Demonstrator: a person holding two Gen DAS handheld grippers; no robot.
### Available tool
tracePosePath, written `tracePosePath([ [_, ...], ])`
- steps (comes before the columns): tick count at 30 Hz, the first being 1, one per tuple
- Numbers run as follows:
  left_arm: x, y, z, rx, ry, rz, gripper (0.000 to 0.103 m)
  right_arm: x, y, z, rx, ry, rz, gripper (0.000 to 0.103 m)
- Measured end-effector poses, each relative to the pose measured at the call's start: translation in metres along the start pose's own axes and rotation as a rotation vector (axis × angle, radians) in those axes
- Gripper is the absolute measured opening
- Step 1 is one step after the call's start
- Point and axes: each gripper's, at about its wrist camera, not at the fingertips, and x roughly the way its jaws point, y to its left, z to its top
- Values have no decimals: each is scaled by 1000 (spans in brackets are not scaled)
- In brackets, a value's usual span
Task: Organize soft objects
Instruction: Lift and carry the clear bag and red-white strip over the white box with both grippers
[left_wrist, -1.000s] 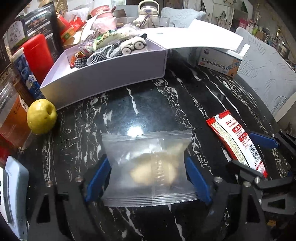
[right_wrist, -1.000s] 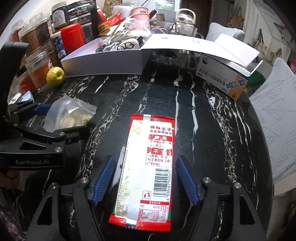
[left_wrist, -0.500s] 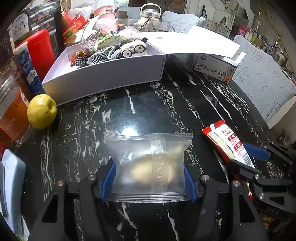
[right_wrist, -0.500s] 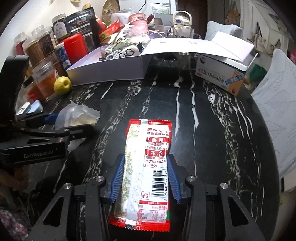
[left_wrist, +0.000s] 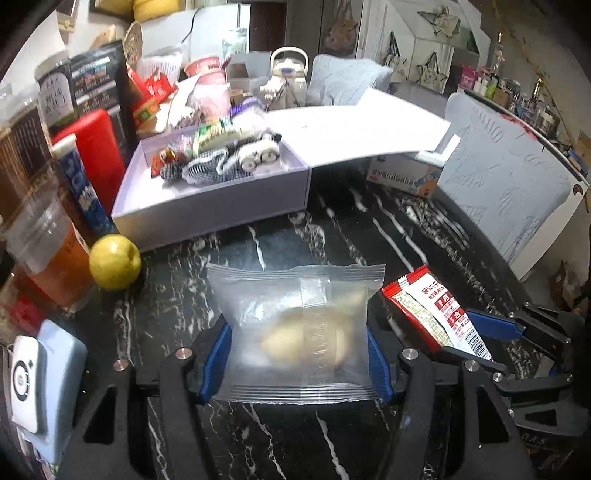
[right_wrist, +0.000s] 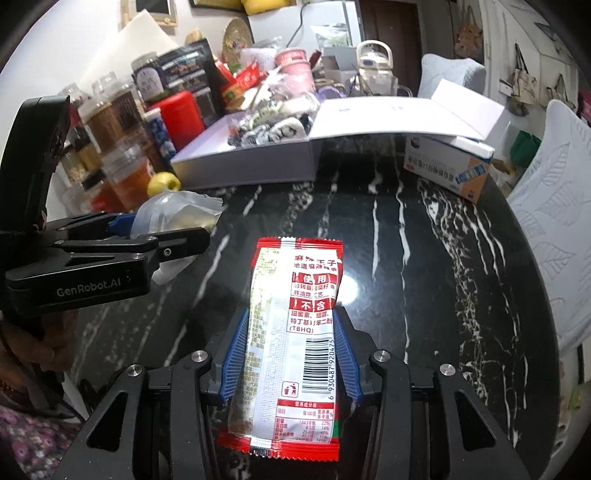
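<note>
My left gripper (left_wrist: 297, 360) closed on clear bun packet (left_wrist: 295, 328), lifted it off marble table (left_wrist: 332, 229). My right gripper (right_wrist: 290, 354) clamped red snack packet (right_wrist: 291, 332), raised it too; packet now creased.

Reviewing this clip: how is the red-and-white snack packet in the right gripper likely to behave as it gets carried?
The red-and-white snack packet is probably floppy: it creases where the right gripper pinches it. It looks thin and flat, so likely light. Its glossy film may be slippery, and both ends overhang the pads, so it could sag or slide.
</note>
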Motion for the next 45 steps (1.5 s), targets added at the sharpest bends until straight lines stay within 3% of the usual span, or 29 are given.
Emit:
tracePosePath([
  [4, -14, 1, 9, -2, -39, -15, 62, -10, 3, 8, -12, -37, 10, 44],
  [7, -22, 3, 16, -19, -45, -67, 62, -17, 6, 15, -17, -55, 13, 44],
  [22, -63, 12, 62, 17, -219, -8, 62, -44, 16, 72, -81, -187, 51, 44],
  [38, -59, 40, 135, 76, -345, 54, 62, -32, 24, 157, -166, -288, 90, 44],
  [45, -44, 59, 161, 72, -359, 80, 62, -9, 30, 195, -212, -303, 102, 44],
])
